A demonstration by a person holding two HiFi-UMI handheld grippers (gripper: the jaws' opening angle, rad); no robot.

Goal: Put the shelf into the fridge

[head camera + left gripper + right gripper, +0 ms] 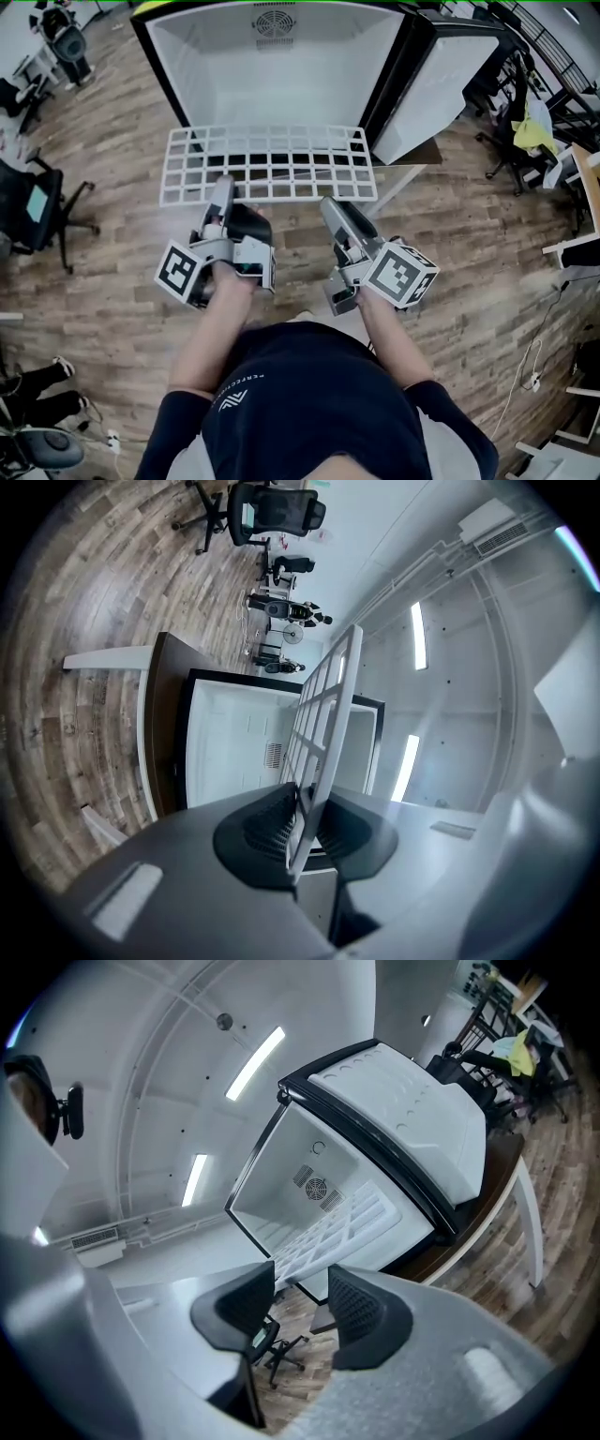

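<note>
There's the left hand-held gripper (pixel 222 186) clenched on the near edge of the white grid shelf (pixel 272 165), holding it flat before the open fridge (pixel 272 75), while the right hand-held gripper (pixel 329 202) sits released, jaws apart, empty.

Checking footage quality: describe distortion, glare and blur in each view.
Head view: evenly lit, edges curve, shelf sharp. Left gripper view: heavy fisheye, black corners, bright ceiling lights, left gripper soft close up. Right gripper view: same fisheye, fridge sharp.
</note>
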